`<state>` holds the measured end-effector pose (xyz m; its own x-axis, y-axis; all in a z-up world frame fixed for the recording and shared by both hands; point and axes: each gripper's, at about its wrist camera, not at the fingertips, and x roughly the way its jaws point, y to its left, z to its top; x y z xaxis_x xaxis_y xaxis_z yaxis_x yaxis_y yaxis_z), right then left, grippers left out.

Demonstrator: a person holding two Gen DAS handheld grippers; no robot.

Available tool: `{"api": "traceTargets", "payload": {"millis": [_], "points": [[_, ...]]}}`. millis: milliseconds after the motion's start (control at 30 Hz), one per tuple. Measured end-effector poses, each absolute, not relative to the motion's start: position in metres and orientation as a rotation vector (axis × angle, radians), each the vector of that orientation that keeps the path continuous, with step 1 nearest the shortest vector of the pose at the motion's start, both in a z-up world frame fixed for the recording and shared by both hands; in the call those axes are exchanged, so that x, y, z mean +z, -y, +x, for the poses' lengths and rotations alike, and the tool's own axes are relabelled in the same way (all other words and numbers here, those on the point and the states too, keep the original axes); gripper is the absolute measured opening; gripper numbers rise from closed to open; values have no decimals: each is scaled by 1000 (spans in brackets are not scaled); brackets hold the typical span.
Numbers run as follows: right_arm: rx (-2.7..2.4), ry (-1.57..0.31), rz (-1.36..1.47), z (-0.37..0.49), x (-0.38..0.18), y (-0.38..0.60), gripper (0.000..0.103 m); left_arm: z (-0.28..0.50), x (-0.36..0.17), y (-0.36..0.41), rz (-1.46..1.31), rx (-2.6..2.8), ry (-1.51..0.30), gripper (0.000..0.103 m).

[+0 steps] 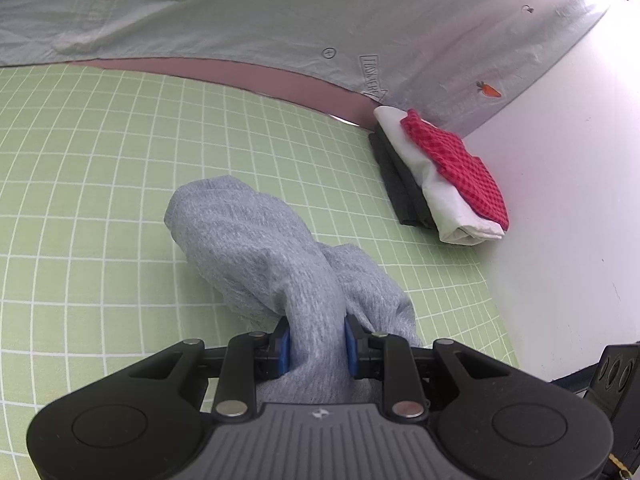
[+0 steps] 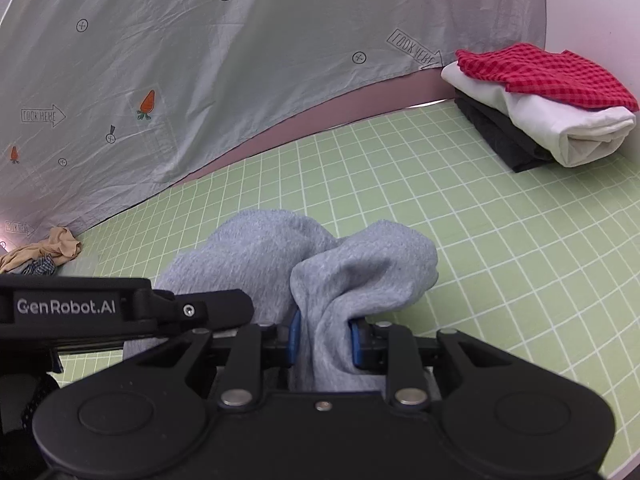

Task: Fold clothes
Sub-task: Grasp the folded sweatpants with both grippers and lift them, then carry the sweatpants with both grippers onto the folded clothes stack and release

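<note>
The left claw (image 1: 316, 346) is closed on a bunched fold of the grey knit garment (image 1: 256, 240): its blue pads (image 1: 283, 346) press the cloth from both sides, with only the thickness of the fabric between them. From the grip the garment runs forward in a thick roll and drops onto the green grid mat (image 1: 100, 184) just ahead of the claw.

In the right wrist view the right claw (image 2: 324, 346) is likewise clamped on the same grey knit garment (image 2: 360, 264), a fold of it standing up between its blue pads (image 2: 295, 340) and spilling forward into two rounded humps on the green grid mat (image 2: 500, 260). The body of the other tool, marked "GenRobot.AI" (image 2: 66, 306), sits just to the left, touching or nearly touching the cloth.

Further off, at the far right corner of the mat, lies a stack of folded clothes (image 1: 440, 184): a dark grey piece at the bottom, a white one on it, a red checked one (image 2: 544, 74) on top. At the far left edge is a small heap of beige and checked cloth (image 2: 44, 252). Behind everything hangs a pale sheet printed with carrots and arrows (image 2: 240, 80).
</note>
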<state>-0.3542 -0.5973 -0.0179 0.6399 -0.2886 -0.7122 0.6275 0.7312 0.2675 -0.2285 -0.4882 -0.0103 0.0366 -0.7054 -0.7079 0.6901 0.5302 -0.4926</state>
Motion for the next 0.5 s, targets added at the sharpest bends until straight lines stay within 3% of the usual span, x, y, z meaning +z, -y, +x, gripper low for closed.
{"api": "traceTargets", "payload": {"millis": [500], "points": [[-589,-552,327,-470,35,794,22,-338,32,686,-84,-1130,-906,27]]}}
